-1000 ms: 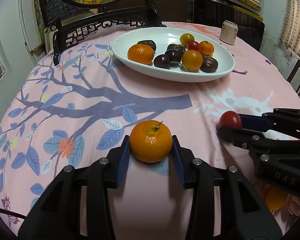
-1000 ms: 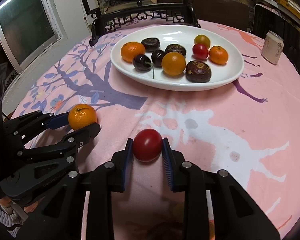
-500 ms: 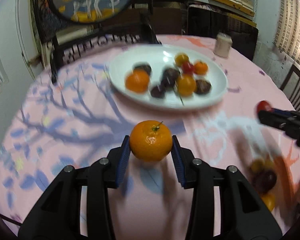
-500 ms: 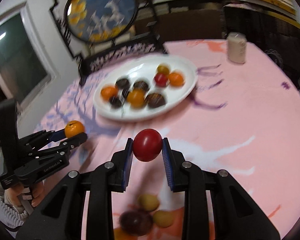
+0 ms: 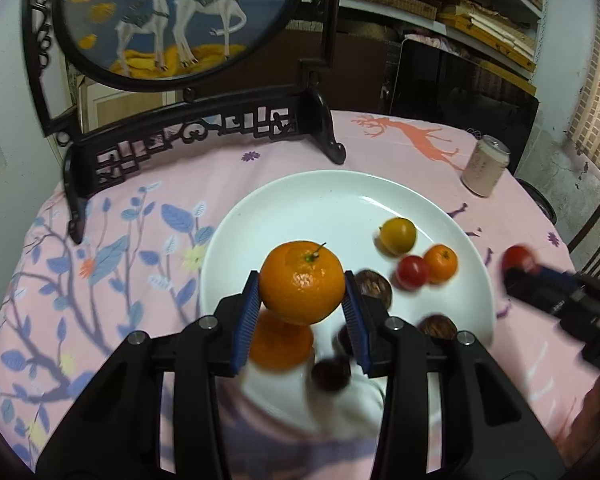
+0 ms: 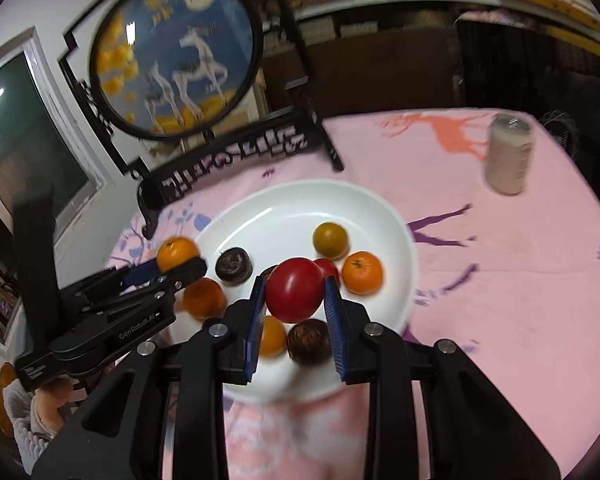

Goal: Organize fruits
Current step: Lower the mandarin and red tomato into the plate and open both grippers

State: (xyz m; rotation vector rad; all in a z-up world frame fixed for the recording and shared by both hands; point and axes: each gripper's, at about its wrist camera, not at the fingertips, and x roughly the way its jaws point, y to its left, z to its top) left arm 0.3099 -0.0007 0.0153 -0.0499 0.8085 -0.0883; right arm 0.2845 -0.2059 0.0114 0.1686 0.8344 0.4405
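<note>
We hold the left gripper [image 5: 302, 320] above the white plate [image 5: 300, 200], its jaws clamped on an orange mandarin [image 5: 302, 282] with a short green stem; the right gripper [image 6: 294, 316] also hangs over the plate [image 6: 380, 208], jaws clamped on a red tomato [image 6: 295, 289]. On the plate below lie a yellow fruit [image 5: 398, 235], a small orange mandarin [image 5: 441, 263], a small red tomato [image 5: 412, 272], several dark wrinkled fruits [image 6: 234, 265] and a blurred orange fruit [image 5: 280, 342]; the plate rests on the counter's pink cloth [image 5: 140, 216] printed with blue leaves and an orange deer. On the left gripper's side we read "GenRobot.AI" [image 6: 139, 326]; the pale can [image 6: 510, 155] stands well apart from the plate, its label too blurred to read. A carved black stand with a round deer picture [image 5: 172, 16] rises behind the plate.
</note>
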